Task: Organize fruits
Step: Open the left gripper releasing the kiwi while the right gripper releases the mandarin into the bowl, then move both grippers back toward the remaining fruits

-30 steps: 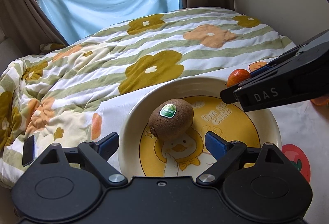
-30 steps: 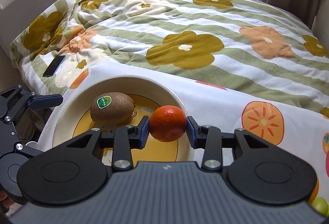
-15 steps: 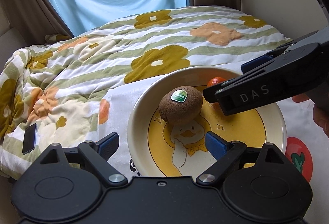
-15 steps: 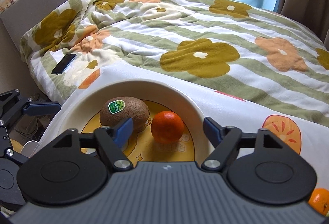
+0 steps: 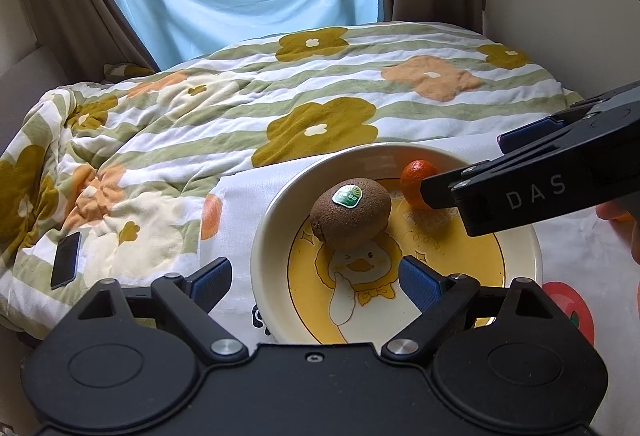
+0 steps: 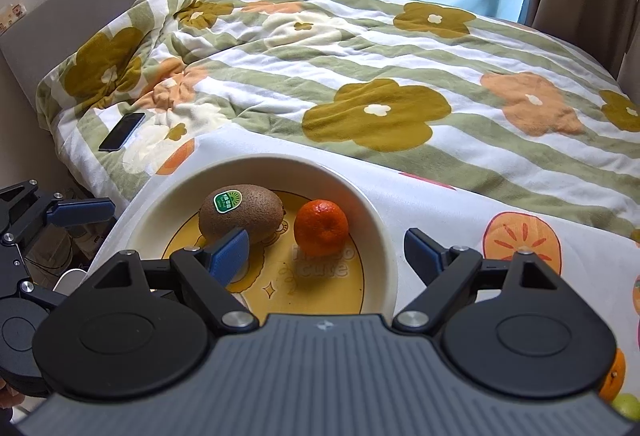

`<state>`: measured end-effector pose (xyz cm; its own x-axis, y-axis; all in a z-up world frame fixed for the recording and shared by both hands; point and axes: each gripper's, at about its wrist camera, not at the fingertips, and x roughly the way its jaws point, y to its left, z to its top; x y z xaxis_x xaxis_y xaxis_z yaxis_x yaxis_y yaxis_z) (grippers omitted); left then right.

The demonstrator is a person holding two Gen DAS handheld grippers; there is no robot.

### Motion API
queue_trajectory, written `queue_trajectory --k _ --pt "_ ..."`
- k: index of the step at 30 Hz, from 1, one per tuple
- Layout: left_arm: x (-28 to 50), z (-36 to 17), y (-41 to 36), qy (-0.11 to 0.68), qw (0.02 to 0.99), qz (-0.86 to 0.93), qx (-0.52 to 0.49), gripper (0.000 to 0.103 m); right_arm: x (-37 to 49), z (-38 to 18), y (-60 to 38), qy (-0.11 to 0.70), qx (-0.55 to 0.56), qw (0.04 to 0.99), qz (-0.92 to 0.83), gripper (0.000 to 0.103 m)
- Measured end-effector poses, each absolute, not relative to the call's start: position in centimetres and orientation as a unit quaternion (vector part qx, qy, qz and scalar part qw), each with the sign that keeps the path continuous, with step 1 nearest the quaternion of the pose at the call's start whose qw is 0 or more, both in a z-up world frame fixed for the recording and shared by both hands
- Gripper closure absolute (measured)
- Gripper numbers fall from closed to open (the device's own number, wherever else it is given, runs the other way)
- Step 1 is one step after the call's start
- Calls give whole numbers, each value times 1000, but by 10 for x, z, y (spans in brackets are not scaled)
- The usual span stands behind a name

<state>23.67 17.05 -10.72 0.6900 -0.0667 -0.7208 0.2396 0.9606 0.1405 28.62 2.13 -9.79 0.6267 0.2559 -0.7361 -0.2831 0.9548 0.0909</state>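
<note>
A white plate with a yellow duck print sits on a fruit-print cloth. A brown kiwi with a green sticker and a small orange mandarin lie on it, apart from each other. My left gripper is open and empty, just short of the plate's near rim. My right gripper is open and empty, drawn back over the plate behind the mandarin, with the kiwi to its left. The right gripper's body reaches in from the right in the left wrist view.
A flowered striped quilt covers the bed behind the plate. A black phone lies on the quilt at left, also in the right wrist view. More fruit shows at the right wrist view's lower right edge. Curtains and a window stand behind.
My right gripper opened and let go of the mandarin onto the plate beside the kiwi, then drew back a little. My left gripper stayed open and shifted slightly left.
</note>
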Motion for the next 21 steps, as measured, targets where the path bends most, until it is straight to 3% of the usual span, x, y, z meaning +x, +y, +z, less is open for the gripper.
queue_trajectory --k 9,21 --pt "205 -75 156 363 926 -52 89 2 249 -71 -9 390 22 910 137 0" --pt "124 -33 96 338 937 -27 85 2 157 -28 -74 355 -21 926 124 0"
